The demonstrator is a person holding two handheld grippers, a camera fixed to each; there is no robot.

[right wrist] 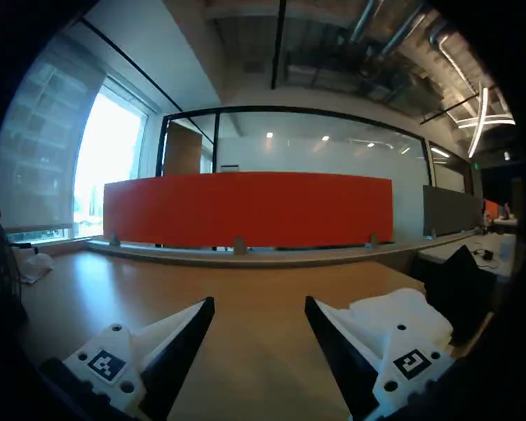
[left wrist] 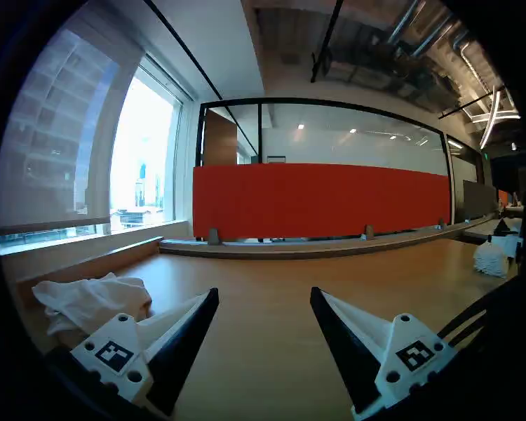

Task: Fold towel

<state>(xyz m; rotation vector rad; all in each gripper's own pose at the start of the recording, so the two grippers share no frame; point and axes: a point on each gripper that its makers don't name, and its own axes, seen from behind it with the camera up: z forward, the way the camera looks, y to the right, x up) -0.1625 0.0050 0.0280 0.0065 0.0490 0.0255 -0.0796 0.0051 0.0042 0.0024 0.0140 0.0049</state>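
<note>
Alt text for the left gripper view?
The left gripper, jaws open and empty, points across a wooden table. A crumpled white towel lies to its left by the window; a red partition stands along the table's far edge.

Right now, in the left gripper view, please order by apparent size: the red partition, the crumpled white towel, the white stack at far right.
1. red partition, largest by far.
2. crumpled white towel.
3. white stack, smallest here; it lies farther off, so true size is unsure.
</note>
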